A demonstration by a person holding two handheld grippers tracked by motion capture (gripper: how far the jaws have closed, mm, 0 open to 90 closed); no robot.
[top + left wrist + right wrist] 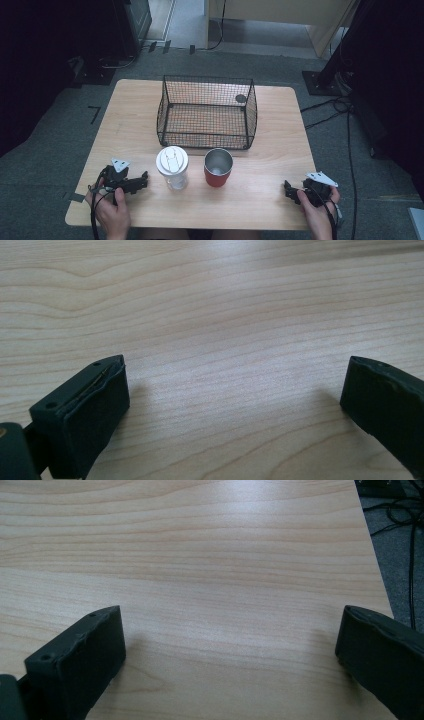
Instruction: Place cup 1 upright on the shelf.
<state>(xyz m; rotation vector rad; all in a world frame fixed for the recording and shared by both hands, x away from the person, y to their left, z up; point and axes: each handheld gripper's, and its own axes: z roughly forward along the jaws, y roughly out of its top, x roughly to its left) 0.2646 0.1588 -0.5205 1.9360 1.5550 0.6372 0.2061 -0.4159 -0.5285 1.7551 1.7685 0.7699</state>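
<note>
So the whole setup sits on a light wooden tabletop (280,150) with rounded corners and a clear wavy grain, standing on grey carpet floor (50,135). Behind the tabletop the room gets dark on both sides, with a pale cabinet (280,15) at the back and black cables (340,107) snaking over the carpet off the tabletop's right edge.

Taking the black wire mesh basket (207,111) as the landmark, it sits around the middle of the tabletop, toward the far side, with its near side lower than the others. One basket, nothing in it that I can make out.

Just in front of the basket there are two cups, side by side and upright. One is a clear plastic tumbler with a white lid (172,167), in front of the basket's left half. The other is a red cup with a shiny metal inside (218,167), no lid, in front of the basket's right half. They stand near each other but apart.

Two grippers, each in a hand at the near edge. The left gripper (140,180) is in front and left of the basket, close to the tumbler; the right gripper (291,191) is in front and well right of it. Both have their jaws spread wide over bare wood, holding nothing.
</note>
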